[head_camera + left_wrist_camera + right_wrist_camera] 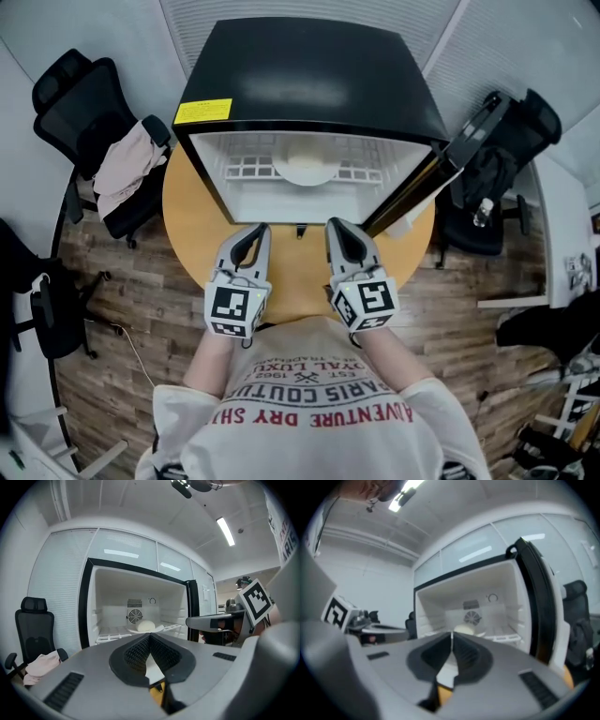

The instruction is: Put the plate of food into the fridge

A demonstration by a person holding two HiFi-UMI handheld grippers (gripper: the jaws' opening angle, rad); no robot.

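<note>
A white plate of pale food (306,167) rests on the wire shelf inside the open black mini fridge (309,75). The same plate (146,626) lies straight beyond my left jaws, and in the right gripper view the food (464,630) peeks over the jaw tips. My left gripper (258,228) and right gripper (336,225) hover side by side above the table, just in front of the fridge opening. Both are shut with nothing held. The left gripper's (149,635) jaws meet in a closed line, as do the right gripper's (452,634).
The fridge stands on a round wooden table (192,220), its door (441,164) swung open to the right. A black office chair with draped clothing (127,164) stands at the left, and another dark chair (497,169) behind the door at the right. Wood flooring surrounds the table.
</note>
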